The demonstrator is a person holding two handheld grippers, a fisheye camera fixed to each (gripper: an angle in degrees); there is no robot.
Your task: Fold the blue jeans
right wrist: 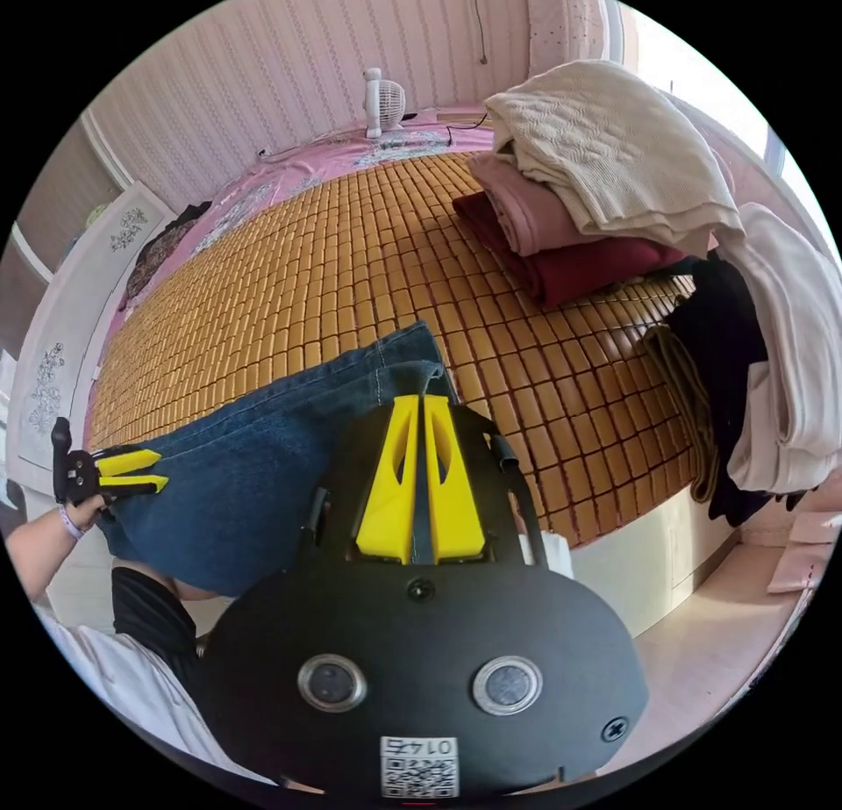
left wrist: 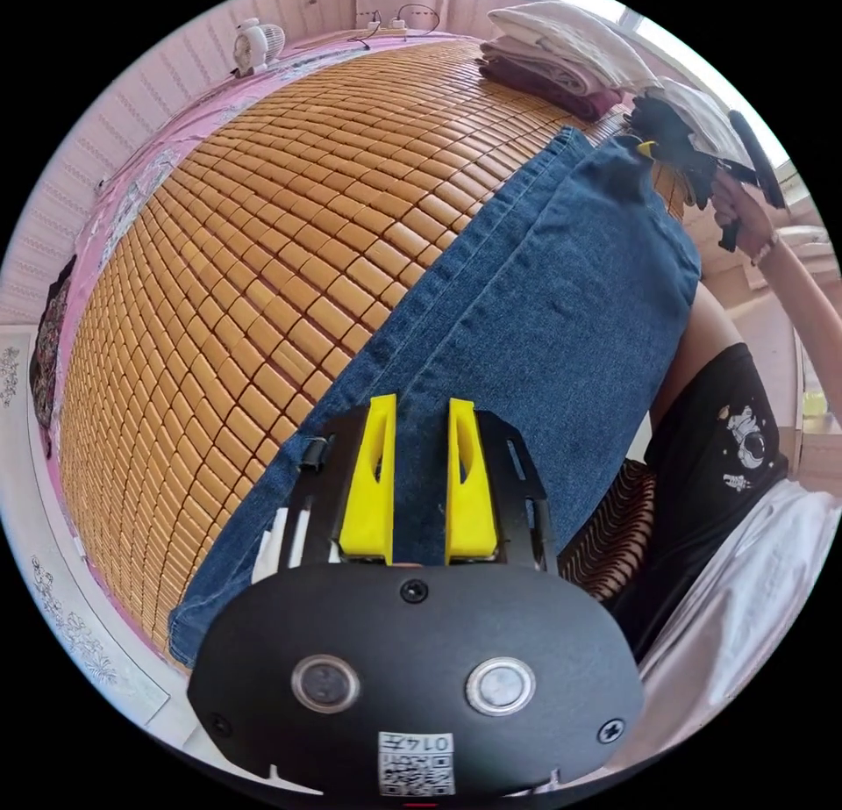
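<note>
The blue jeans (left wrist: 526, 301) lie stretched across a bed covered with a bamboo mat (left wrist: 263, 257), one long edge hanging off the near side toward the person. In the left gripper view, the left gripper (left wrist: 419, 468) has denim running between its yellow jaws, which stand slightly apart with the cloth filling the gap, so they grip the jeans at one end. In the right gripper view, the right gripper (right wrist: 419, 476) has its jaws nearly closed on a fold of denim at the other end. Beyond those jaws sits a pile of folded clothes (right wrist: 579, 196), and farther off a small white fan (right wrist: 382, 101)
</note>
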